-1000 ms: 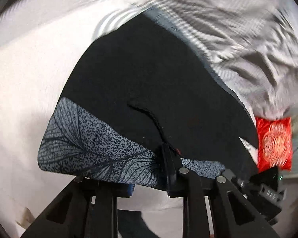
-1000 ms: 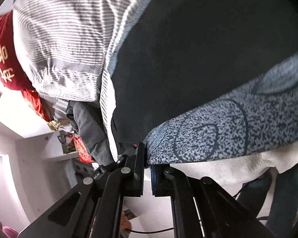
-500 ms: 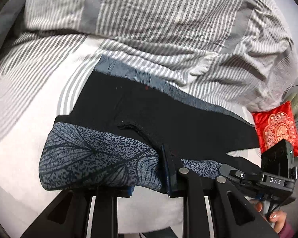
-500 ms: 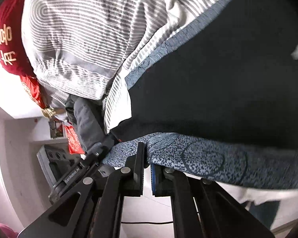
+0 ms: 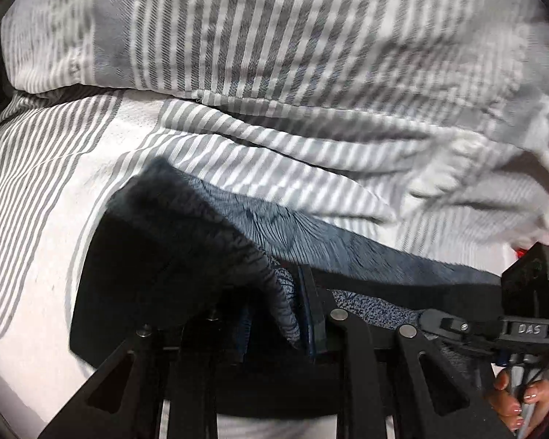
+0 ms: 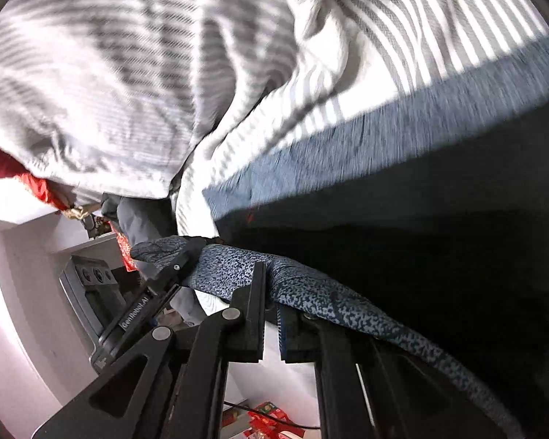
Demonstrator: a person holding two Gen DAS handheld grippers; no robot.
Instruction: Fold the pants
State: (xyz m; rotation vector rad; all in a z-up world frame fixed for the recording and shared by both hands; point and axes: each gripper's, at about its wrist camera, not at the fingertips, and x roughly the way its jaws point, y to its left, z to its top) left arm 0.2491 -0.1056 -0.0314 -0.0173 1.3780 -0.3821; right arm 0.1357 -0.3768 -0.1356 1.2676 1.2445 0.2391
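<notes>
Beyond both sets of fingers lies the striped bedding [image 5: 311,73], grey and white, bunched into thick folds above a flatter striped sheet. Across that sheet, just ahead of the fingers, spread the pants [image 5: 157,256]: a dark inner side, a blue-grey speckled print along their edges, with one layer doubled over the other.

At the near edge of the pants, the left gripper [image 5: 274,314] is clamped tight on a gathered bunch of the speckled cloth, which bulges up between its fingers and drapes over the left one. To its right, the right gripper [image 6: 271,300] is pinched nearly closed on the same speckled edge [image 6: 311,285]; the cloth runs across its fingertips and trails off to the right along the dark fabric.

A person's hand [image 5: 512,398] grips a handle at the lower right of the left wrist view.
</notes>
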